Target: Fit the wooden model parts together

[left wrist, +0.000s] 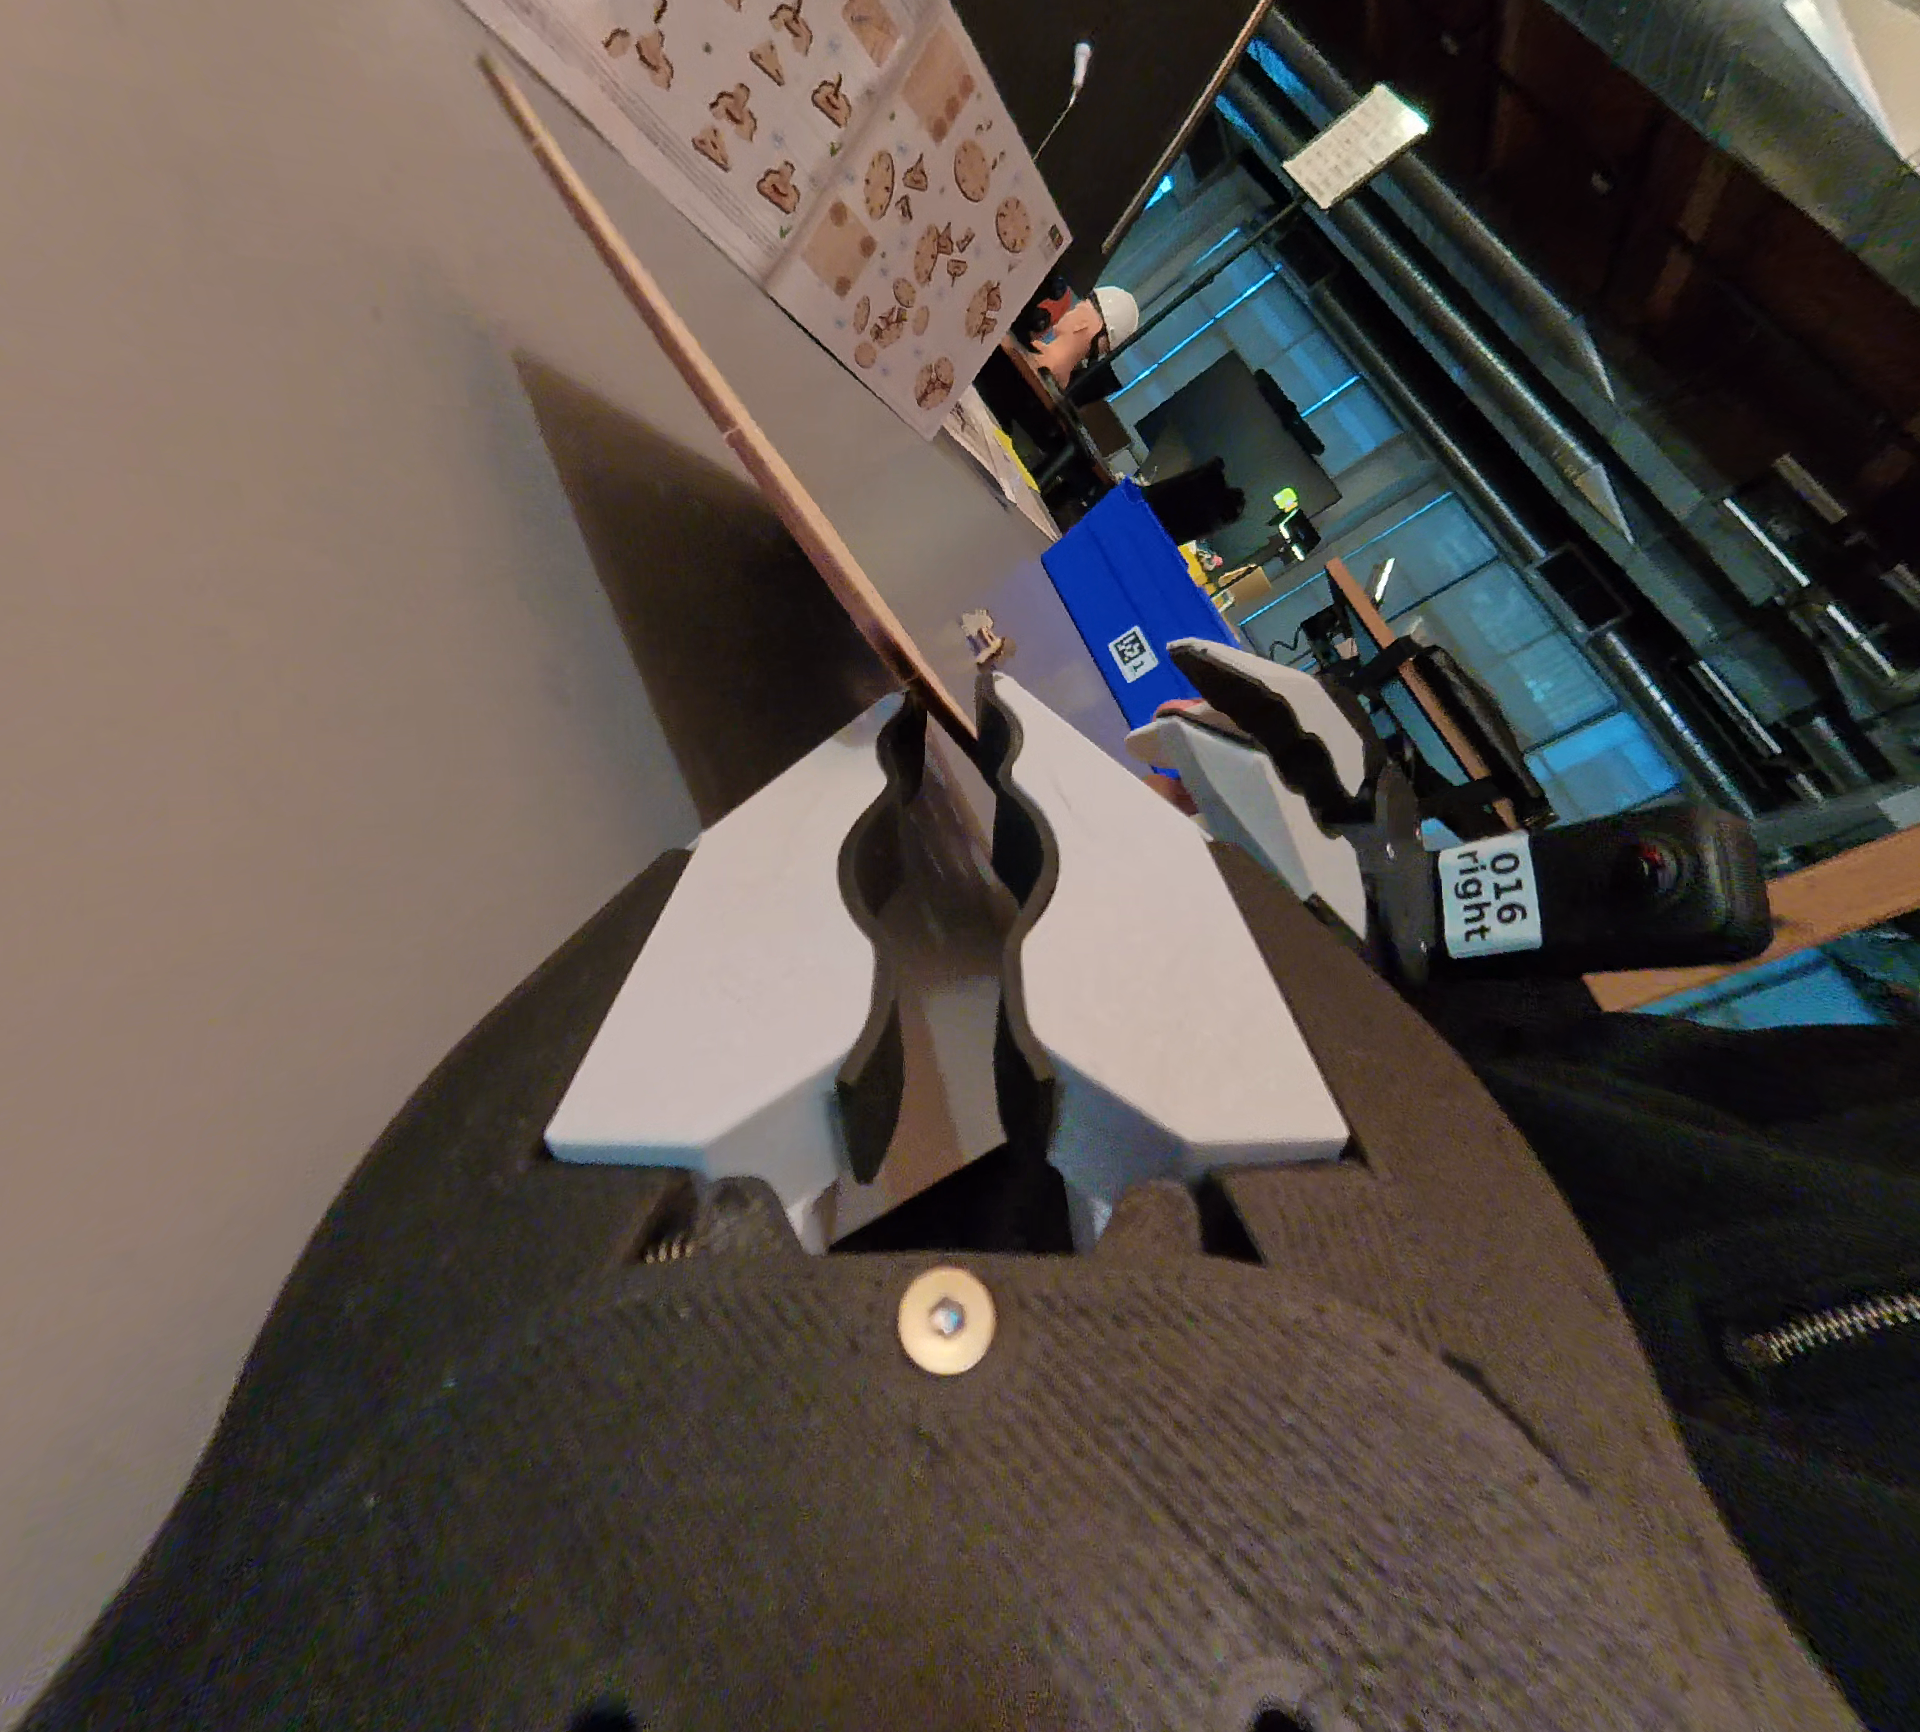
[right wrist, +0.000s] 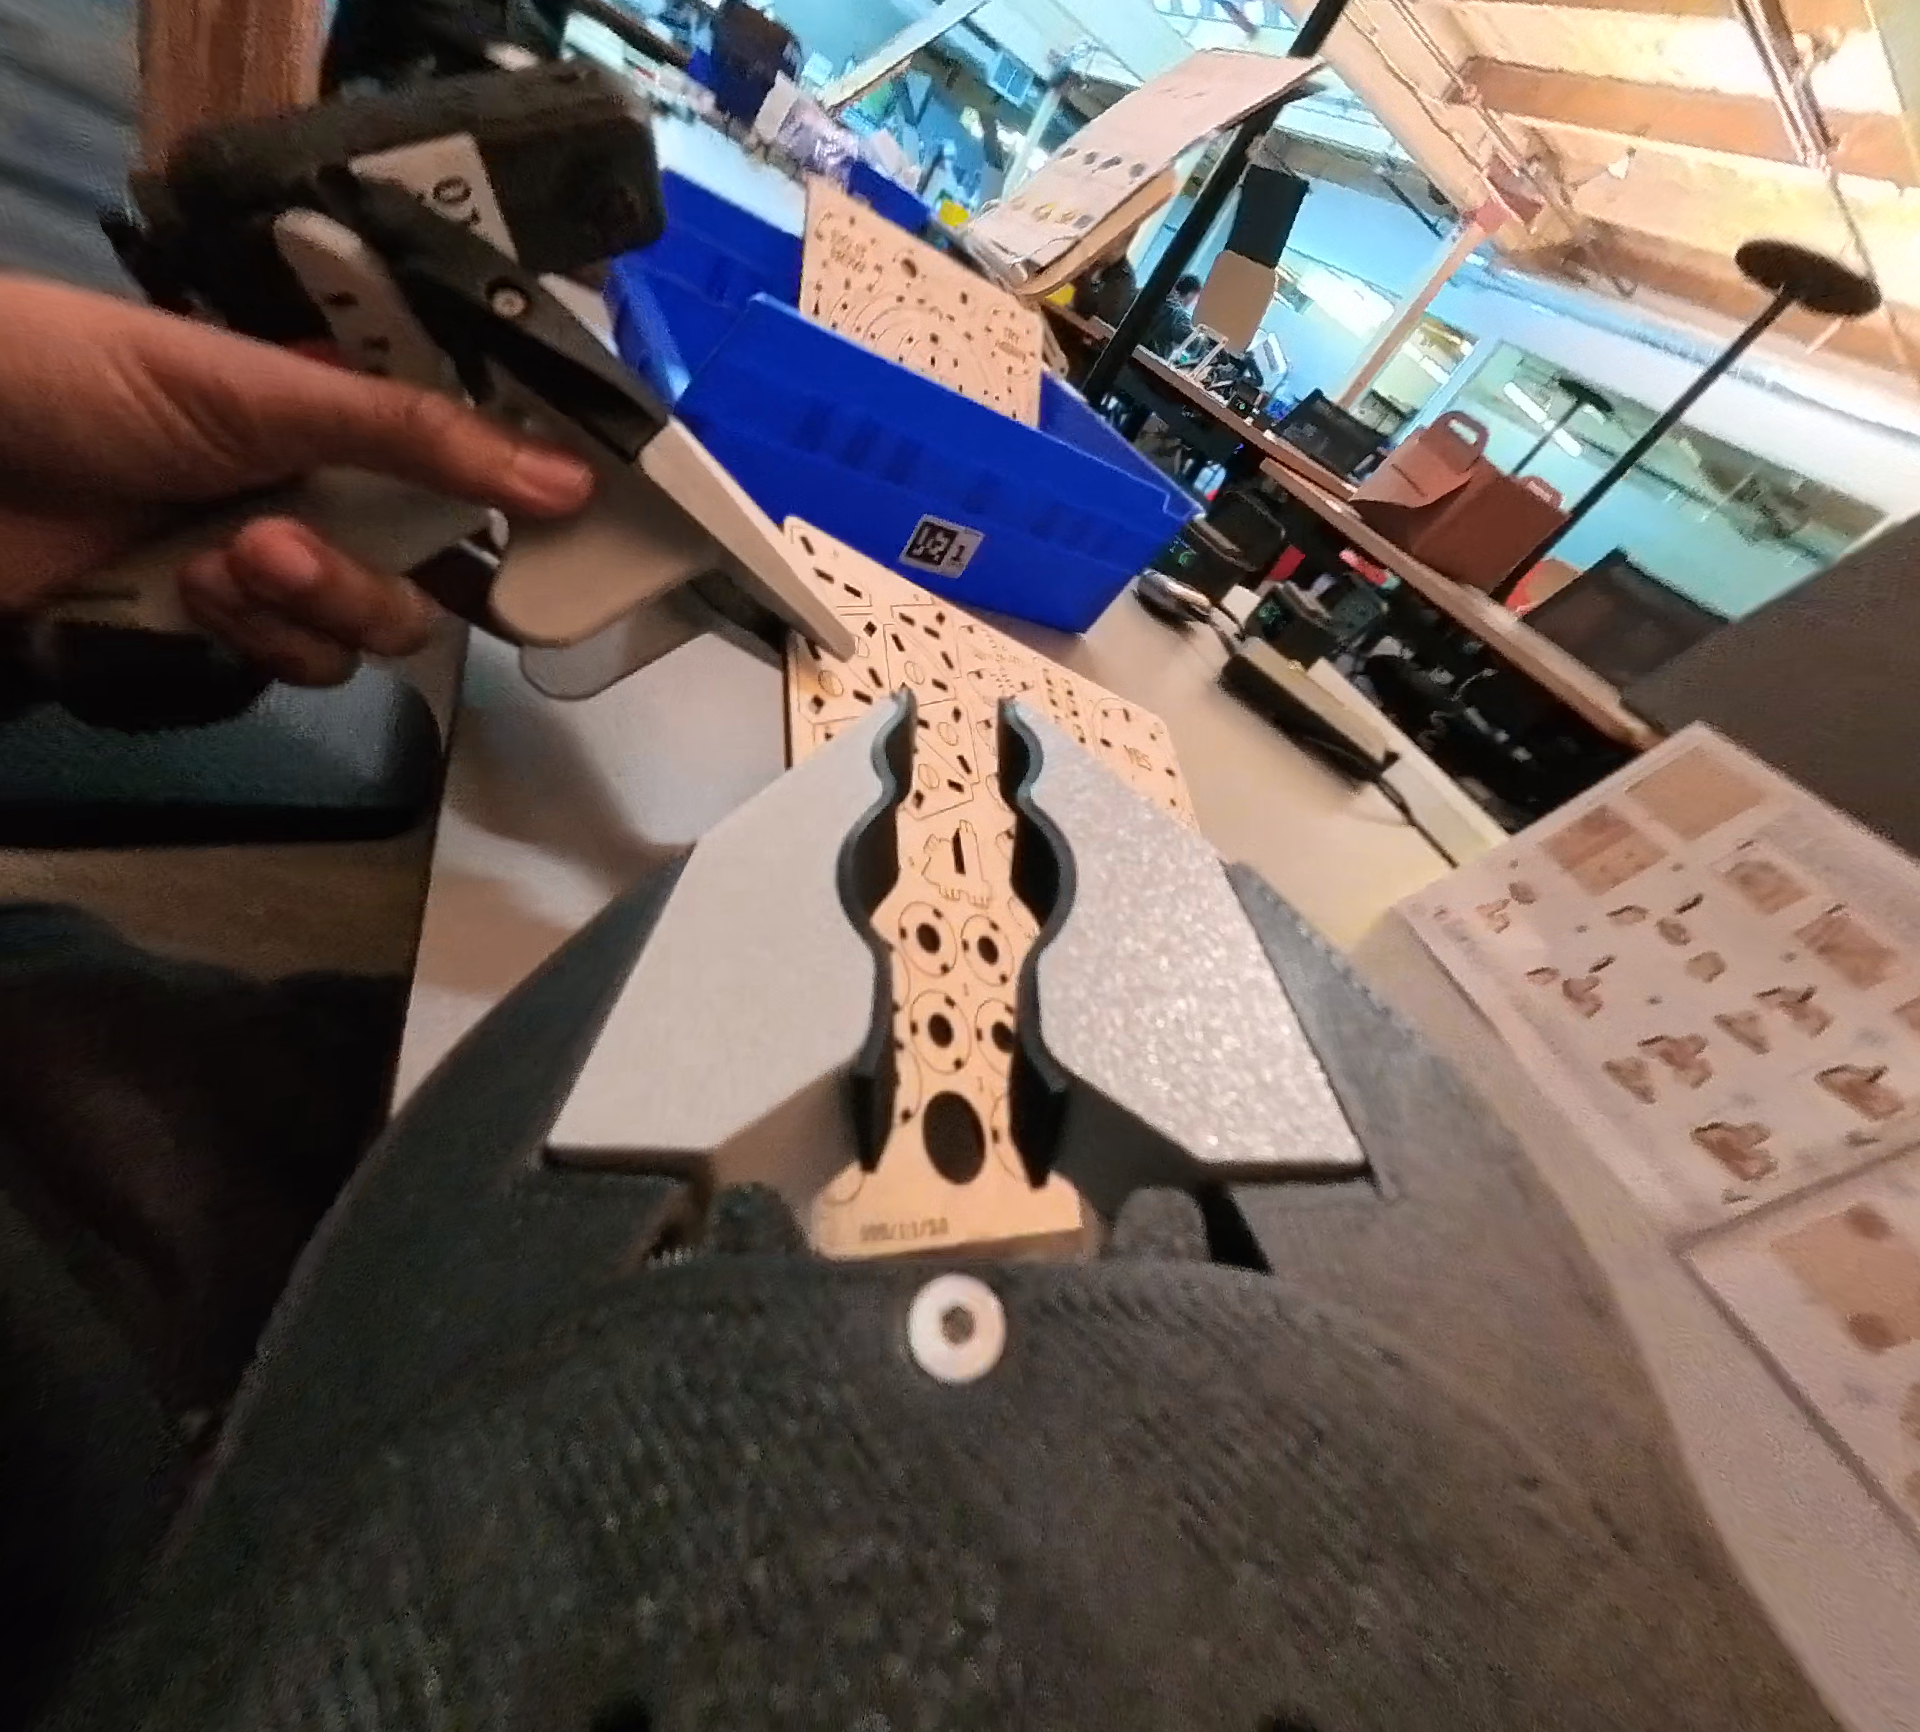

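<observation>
Left gripper (left wrist: 951, 695) clamped on edge of thin laser-cut plywood sheet (right wrist: 977, 674), which runs between its fingers. Right gripper (right wrist: 956, 711) hovers above same sheet, jaws parted, gripping nothing. Blue plastic bin (right wrist: 914, 456) just beyond fingertips; printed instruction sheet (right wrist: 1662, 986) off to the right.

I see a thin laser-cut plywood sheet (right wrist: 940, 861), pale tan, covered in cut part outlines, round holes and slots, one small part looks loose on it. It lies across the grey table (right wrist: 582, 778), near a blue bin (right wrist: 914, 446). In left wrist view it is edge-on (left wrist: 727, 425), raised off the table, clamped in my left gripper (left wrist: 948, 714)
</observation>
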